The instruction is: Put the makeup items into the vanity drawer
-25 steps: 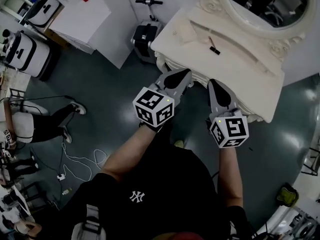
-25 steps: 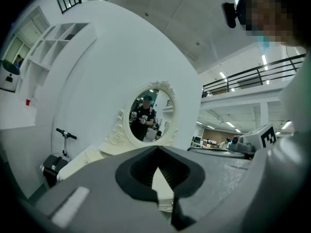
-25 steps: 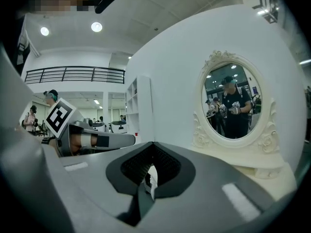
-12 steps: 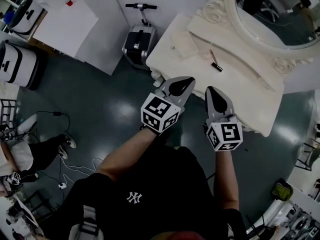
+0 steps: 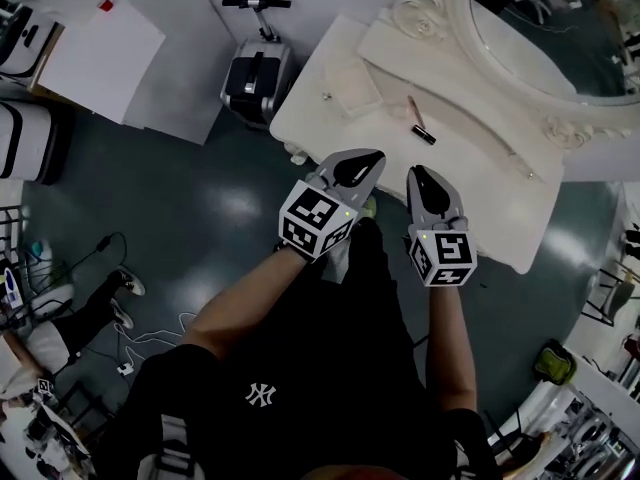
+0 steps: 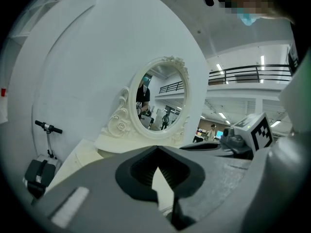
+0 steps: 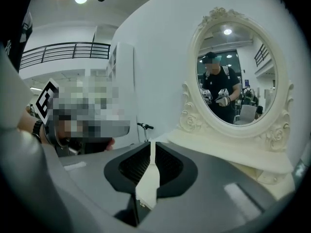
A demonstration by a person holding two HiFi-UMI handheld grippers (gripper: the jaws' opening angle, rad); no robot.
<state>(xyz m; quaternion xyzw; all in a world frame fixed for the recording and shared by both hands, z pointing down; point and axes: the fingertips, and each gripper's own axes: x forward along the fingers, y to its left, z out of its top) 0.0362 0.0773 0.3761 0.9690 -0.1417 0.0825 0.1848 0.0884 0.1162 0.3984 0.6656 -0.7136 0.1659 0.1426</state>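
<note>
Desk [image 5: 480, 158]: cream vanity, upper right of head view. Oval mirror [image 5: 540, 18] in carved frame stands along back edge.
Stick [image 5: 420, 126]: slim makeup item, dark at one end. Lies flat on desk top abt mid-length, between front edge and mirror base. Nothing touching it.
Case [image 5: 352, 86]: flat, pale. Lies on desk top nr left end, apart from stick.
Drawer: desk front not visible from above, so cannot tell if open or shut.
L gripper [image 5: 368, 160] [image 6: 156, 148]: held out in front of desk, tip at front edge towards left-front corner. Jaws closed, tips meeting in its own view, nothing between them.
R gripper [image 5: 420, 175] [image 7: 152, 144]: beside L gripper, tip also at front edge, nr mid-length. Jaws have just been opening. Narrow slit runs full length between them, nothing in it.
Clearance: both grippers short of stick and case, no contact with either.
Aim: both gripper views look across desk top at mirror.
Scooter [image 5: 255, 63]: parked on floor just off desk's left end.
Person: black tee, bare forearms. Reflected in mirror in R gripper view, holding both grippers.
</note>
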